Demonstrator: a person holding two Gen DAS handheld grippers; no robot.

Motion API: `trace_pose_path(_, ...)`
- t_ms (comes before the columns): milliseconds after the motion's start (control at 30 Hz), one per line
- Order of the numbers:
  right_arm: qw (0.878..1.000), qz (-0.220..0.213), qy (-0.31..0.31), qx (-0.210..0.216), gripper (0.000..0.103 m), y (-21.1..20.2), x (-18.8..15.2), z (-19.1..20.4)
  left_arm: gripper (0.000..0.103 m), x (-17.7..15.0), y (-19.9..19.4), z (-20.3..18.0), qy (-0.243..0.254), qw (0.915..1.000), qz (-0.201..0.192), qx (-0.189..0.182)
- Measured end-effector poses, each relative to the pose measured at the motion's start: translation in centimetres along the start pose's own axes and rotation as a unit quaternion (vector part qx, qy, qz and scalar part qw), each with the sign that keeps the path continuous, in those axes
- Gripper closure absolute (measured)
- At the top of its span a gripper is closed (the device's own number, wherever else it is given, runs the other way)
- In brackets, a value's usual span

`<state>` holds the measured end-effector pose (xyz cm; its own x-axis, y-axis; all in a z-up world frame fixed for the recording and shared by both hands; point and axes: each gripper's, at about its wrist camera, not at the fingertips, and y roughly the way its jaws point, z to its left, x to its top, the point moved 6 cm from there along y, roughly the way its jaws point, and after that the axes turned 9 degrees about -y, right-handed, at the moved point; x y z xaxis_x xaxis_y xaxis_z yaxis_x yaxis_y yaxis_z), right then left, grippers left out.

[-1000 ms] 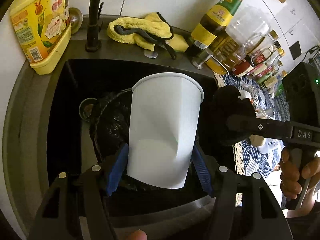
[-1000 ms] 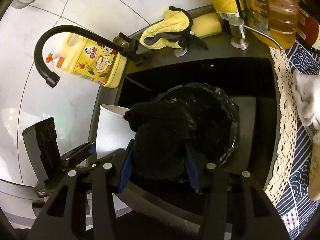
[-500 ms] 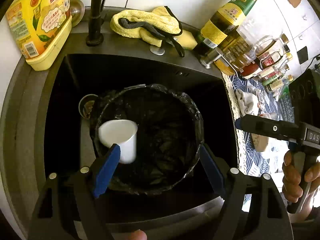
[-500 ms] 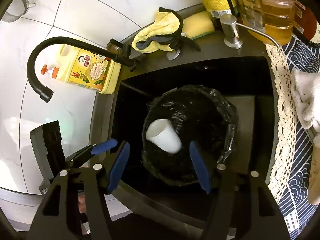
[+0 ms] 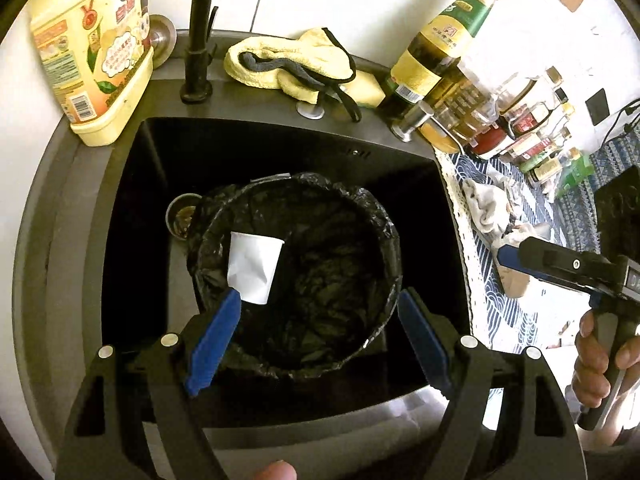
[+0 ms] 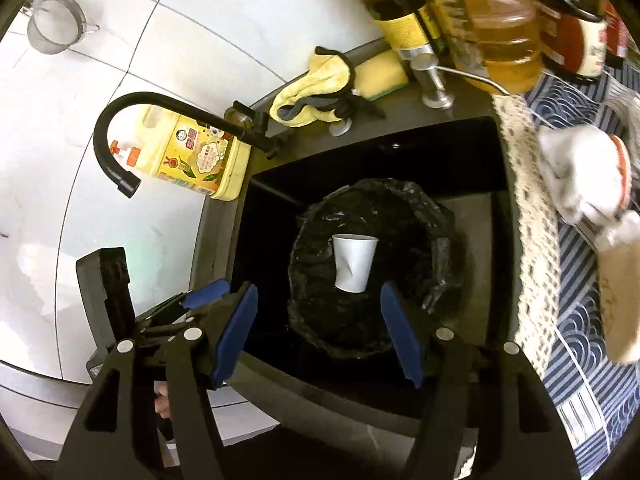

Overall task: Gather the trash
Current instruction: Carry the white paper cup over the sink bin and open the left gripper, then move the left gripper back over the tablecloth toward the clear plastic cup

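White paper cup (image 5: 253,268) lying inside a black-lined bin (image 5: 384,216) set in a dark sink (image 5: 416,168).
Both left tongs (image 5: 320,334) and right tongs (image 6: 320,330) gape wide and empty above the bin's near rim. The cup lies tilted, mouth toward the faucet (image 6: 120,148), near the bin's faucet-side wall, with open room beside it.

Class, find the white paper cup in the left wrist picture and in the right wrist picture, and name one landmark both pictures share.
Left wrist: white paper cup left of centre, inside the black-lined bin.
Right wrist: cup near centre, inside the same bin.
Shared landmark: yellow cloth behind the sink.
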<state>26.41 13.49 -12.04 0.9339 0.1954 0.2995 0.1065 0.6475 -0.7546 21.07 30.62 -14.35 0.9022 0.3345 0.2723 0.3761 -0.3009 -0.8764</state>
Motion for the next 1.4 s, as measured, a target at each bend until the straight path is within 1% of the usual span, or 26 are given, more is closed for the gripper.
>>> trace_pose_path(133,1.0,-0.011,0.008,-0.019,0.038,-1.3,-1.2,-0.7,0.024,-0.9,-0.8,-0.4,0.003,1.0,0.003,0.0)
trace_pose_path(233,0.999,-0.009,0.025,-0.024,0.037,-2.1,-2.4,-1.6,0.024,-1.5,-1.3,-1.3,0.016,0.9999,0.004,-0.005)
trace_pose_path(333,0.998,-0.009,0.038,-0.04,0.037,-3.2,-3.7,-2.6,0.024,-2.4,-1.3,-2.4,0.026,0.9994,0.013,-0.016)
trace_pose_path(400,0.998,-0.014,0.045,-0.05,0.037,-4.3,-4.5,-3.3,0.024,-2.8,-1.0,-2.9,0.032,0.9992,0.017,-0.016)
trace_pose_path(500,0.996,-0.025,0.05,-0.076,0.035,-6.5,-5.4,-4.8,0.024,-3.5,-0.8,-3.8,0.033,0.999,0.022,-0.019)
trace_pose_path(633,0.993,-0.03,0.039,-0.103,0.035,-9.3,-5.6,-6.7,0.024,-4.1,-1.1,-5.4,0.033,0.9991,0.012,-0.024)
trace_pose_path(800,0.989,-0.063,0.03,-0.129,0.035,-14.7,-4.7,-10.0,0.024,-4.3,-0.9,-8.3,0.021,0.9995,-0.007,-0.024)
trace_pose_path(900,0.987,-0.075,0.025,-0.138,0.034,-17.8,-4.3,-13.0,0.024,-4.3,-0.4,-10.4,0.018,0.9995,-0.02,-0.016)
trace_pose_path(1000,0.987,-0.075,0.022,-0.138,0.034,-19.8,-4.4,-15.6,0.023,-4.4,0.5,-12.6,0.007,0.9996,-0.025,-0.011)
trace_pose_path(1033,0.987,-0.075,0.021,-0.138,0.034,-20.6,-4.6,-16.7,0.018,-4.4,0.9,-13.4,0.006,0.9996,-0.025,-0.01)
trace_pose_path(1067,0.987,-0.076,0.02,-0.138,0.034,-21.3,-4.8,-17.6,0.015,-4.6,1.4,-14.5,0.005,0.9996,-0.026,-0.008)
trace_pose_path(1100,0.987,-0.076,0.02,-0.137,0.034,-22.0,-5.1,-18.5,0.015,-4.7,1.8,-15.3,0.005,0.9996,-0.026,-0.006)
trace_pose_path(1233,0.988,-0.074,0.026,-0.132,0.034,-24.0,-6.0,-22.0,0.015,-5.7,3.8,-19.0,0.005,0.9999,-0.015,-0.004)
trace_pose_path(1400,0.989,-0.066,0.031,-0.125,0.034,-25.5,-6.3,-25.8,0.015,-6.8,5.7,-22.2,0.009,0.9999,-0.006,0.013)
